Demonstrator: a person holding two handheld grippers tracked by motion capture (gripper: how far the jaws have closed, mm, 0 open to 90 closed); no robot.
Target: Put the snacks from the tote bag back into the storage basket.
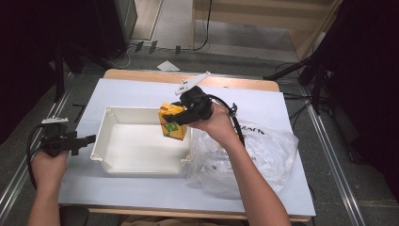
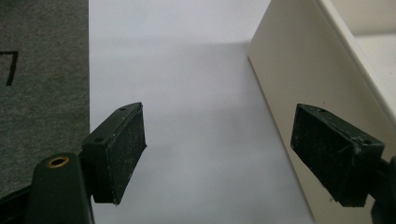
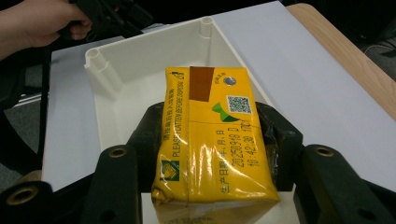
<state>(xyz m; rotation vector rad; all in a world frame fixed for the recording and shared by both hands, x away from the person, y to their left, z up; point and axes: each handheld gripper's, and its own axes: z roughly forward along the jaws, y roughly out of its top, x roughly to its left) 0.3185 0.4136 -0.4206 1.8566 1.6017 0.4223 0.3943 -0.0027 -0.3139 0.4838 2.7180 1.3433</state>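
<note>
High view: the right tool (image 1: 181, 117) is gripping a yellow rectangular drink carton (image 1: 172, 121), holding it above the right end of the white plastic bin (image 1: 109, 123) on the white-covered desk (image 1: 263, 101). Step in hand looks like placing; next move likely calls for lowering inside the wall, then releasing. A crumpled clear plastic bag (image 1: 263, 155) is lying to the right.

Left gripper view: the left tool (image 2: 233, 149) is sitting released, nothing between its jaws, beside the bin's outer wall.

Right gripper view: the carton is sitting clamped between both pads, over the bin interior.
</note>
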